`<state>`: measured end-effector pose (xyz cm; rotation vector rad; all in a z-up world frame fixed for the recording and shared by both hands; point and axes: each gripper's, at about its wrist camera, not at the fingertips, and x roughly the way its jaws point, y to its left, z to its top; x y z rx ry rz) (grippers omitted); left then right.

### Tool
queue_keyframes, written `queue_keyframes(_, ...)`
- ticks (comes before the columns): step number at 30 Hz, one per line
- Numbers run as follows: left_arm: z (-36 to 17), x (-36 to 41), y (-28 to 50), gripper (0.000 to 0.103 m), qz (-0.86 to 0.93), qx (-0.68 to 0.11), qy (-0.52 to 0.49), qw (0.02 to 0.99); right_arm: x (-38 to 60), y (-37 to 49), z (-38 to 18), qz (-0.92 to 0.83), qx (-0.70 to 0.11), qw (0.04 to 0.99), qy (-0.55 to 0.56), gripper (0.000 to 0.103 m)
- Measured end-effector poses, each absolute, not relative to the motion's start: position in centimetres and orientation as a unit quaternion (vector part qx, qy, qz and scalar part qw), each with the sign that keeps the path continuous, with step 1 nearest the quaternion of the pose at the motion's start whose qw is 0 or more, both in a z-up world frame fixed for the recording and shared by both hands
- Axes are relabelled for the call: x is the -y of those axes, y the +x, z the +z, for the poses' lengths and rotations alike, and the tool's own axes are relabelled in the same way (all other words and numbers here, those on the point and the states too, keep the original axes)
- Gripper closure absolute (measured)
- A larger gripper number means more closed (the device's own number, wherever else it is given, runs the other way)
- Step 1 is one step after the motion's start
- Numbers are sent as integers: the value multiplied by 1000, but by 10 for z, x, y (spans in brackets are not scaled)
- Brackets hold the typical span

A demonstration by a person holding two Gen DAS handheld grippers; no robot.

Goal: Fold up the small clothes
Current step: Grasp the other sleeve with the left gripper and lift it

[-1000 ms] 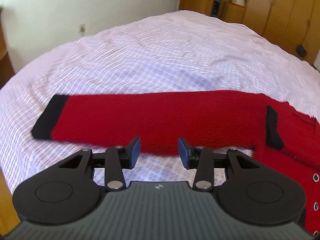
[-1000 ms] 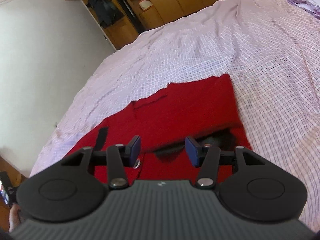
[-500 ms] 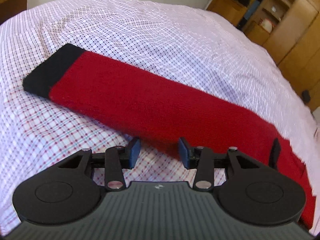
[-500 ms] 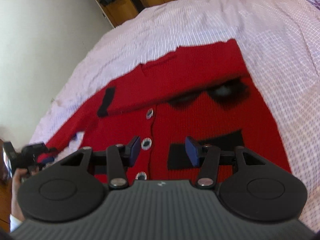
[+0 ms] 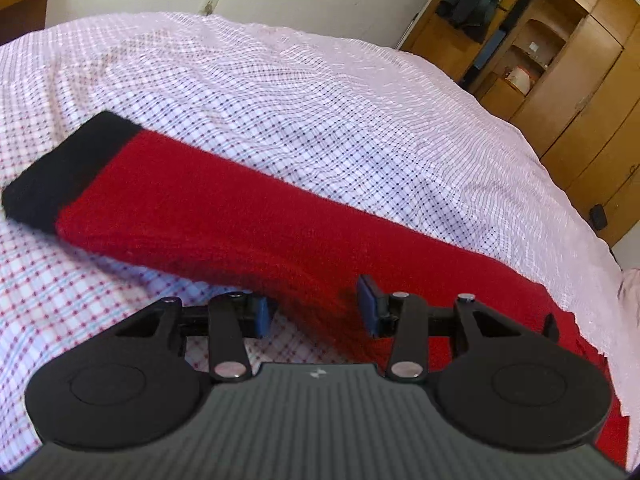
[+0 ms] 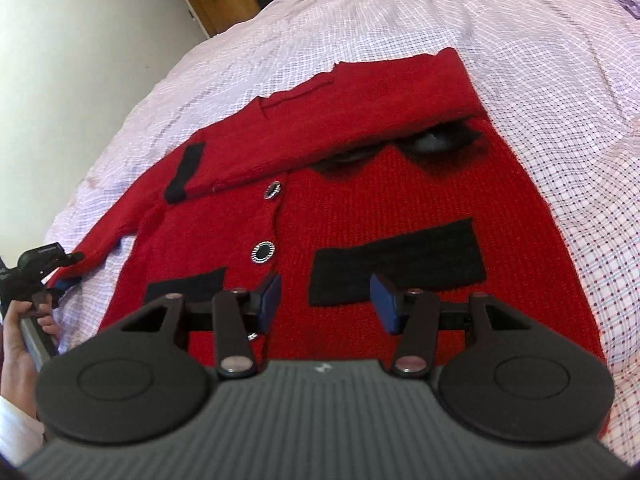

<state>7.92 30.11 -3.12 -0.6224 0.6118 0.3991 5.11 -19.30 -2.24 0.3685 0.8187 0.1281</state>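
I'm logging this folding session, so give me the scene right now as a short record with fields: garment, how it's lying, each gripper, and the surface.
garment: red cardigan with black pockets and round buttons
right sleeve: folded across the chest, black cuff beside the button line
left sleeve: stretched out flat on the bed, black cuff at its far end
left gripper: open, at the near edge of the outstretched sleeve, nothing pinched
right gripper: open, over the lower front, holding nothing
surface: checked bedsheet
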Motion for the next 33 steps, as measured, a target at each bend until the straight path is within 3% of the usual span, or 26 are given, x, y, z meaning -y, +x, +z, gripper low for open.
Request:
queue_keyframes(2,-29,-298,81,60,185,-295,-279,895,194,51,-25,59,-398,898,180,50)
queue_keyframes(4,-24,-294,81,75,171,-288,-253,908,194,51,-28,60,-400,896,184,50)
queue_keyframes(9,2,-286,79,87,142,-256,-235,927,195,52,-32,61,-403,895,184,50)
queue_keyframes(21,80,-216,87,88,39,-183,-153,970,205,44,-26,59,-375,905,190,50)
queue_keyframes(33,106,-96,124,88,-72,-177,-115,975,222,37,-23,56,-356,908,212,50)
